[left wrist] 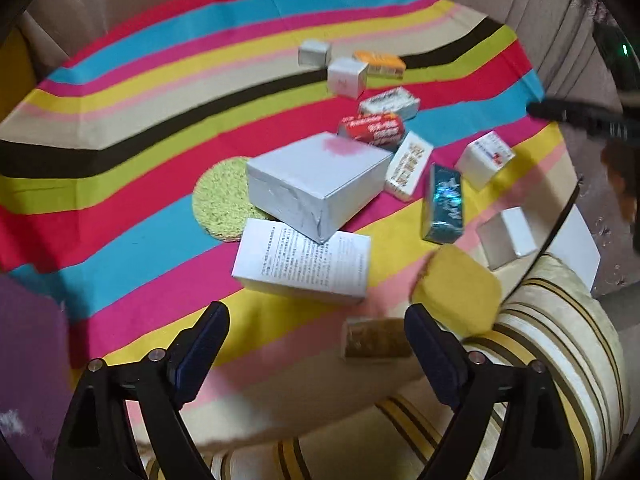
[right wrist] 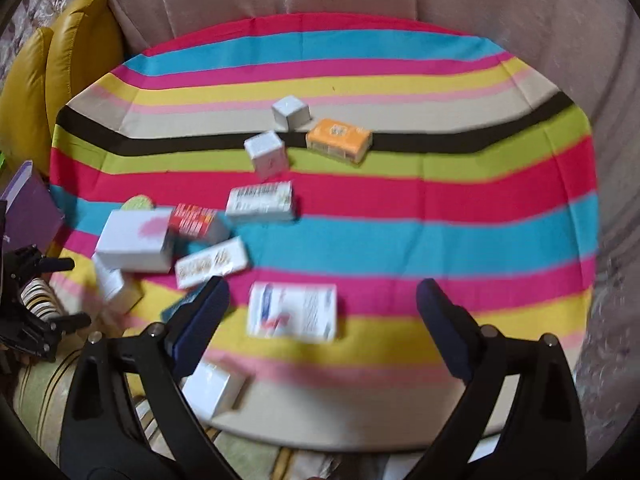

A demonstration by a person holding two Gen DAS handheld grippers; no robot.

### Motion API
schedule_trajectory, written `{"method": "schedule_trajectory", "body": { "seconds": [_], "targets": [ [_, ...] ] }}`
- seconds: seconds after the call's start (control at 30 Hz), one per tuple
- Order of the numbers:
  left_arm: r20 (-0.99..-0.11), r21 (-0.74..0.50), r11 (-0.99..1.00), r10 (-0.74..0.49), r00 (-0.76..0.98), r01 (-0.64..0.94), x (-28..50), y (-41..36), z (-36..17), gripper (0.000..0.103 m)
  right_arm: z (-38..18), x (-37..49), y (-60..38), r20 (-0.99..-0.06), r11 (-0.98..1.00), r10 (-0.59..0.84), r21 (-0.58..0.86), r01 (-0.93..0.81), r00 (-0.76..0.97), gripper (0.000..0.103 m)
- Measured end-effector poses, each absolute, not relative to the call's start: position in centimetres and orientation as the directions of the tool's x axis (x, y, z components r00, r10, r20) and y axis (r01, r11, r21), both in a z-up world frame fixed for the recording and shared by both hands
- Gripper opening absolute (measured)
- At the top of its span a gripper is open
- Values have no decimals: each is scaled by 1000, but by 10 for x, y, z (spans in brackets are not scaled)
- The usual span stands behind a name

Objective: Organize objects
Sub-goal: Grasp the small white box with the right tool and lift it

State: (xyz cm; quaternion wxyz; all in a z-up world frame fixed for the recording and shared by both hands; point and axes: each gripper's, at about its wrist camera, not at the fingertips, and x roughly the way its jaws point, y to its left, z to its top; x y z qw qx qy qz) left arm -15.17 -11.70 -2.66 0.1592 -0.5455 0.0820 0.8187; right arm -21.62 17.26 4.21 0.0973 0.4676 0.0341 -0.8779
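A round table is covered by a striped cloth (right wrist: 400,196). Near its left side, a large white box (left wrist: 320,184) with a pink smudge is propped on a green mat (left wrist: 218,196) and on a white printed box (left wrist: 304,264). Smaller cartons are scattered behind it: a red one (left wrist: 372,128), an orange one (right wrist: 340,142) (on the dark stripe) and white cubes. The left gripper (left wrist: 316,336) and the right gripper (right wrist: 322,308) are both held with jaws spread wide, nothing between them.
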Motion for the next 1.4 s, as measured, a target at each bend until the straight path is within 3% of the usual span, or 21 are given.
{"method": "schedule_trajectory", "body": {
  "seconds": [0.17, 0.33, 0.53, 0.73, 0.77, 0.8, 0.83, 1.0, 1.1, 1.23, 1.4],
  "targets": [
    [-925, -70, -929, 197, -327, -363, -172, -117, -35, 101, 34, -285, 172, -831, -966, -153, 12, 257, -535, 98],
    [-942, -72, -916, 192, -274, -394, -192, -116, -49, 102, 17, -363, 154, -844, -934, -106, -97, 345, -525, 98],
    [-939, -90, -920, 207, -276, -381, -198, -120, -50, 102, 12, -447, 107, -843, -922, -161, -57, 383, -513, 98],
    [-934, -75, -924, 197, -299, -375, -198, -122, -49, 102, -38, -510, 58, -895, -857, -142, -102, 505, -422, 97],
    [-933, -76, -925, 197, -299, -373, -199, -122, -49, 102, -47, -517, 57, -904, -860, -147, -84, 504, -401, 86],
    [-933, -81, -925, 201, -299, -371, -199, -123, -50, 102, -53, -520, 55, -911, -856, -156, -68, 512, -381, 50],
    [-932, -85, -925, 205, -299, -370, -199, -125, -49, 102, -59, -520, 51, -921, -841, -153, -70, 537, -360, 43],
    [-930, -115, -926, 227, -289, -359, -200, -130, -49, 102, -48, -492, 73, -910, -790, -147, -128, 599, -389, 44],
    [-930, -116, -926, 228, -287, -359, -199, -130, -51, 102, -34, -498, 131, -884, -865, -135, -115, 489, -447, 44],
    [-929, -106, -926, 222, -296, -362, -197, -128, -50, 102, -48, -499, 190, -902, -920, -116, -61, 388, -415, 44],
    [-928, -125, -931, 232, -292, -343, -198, -134, -49, 102, -57, -441, 188, -872, -920, -287, 135, 369, -396, 44]
  ]
}}
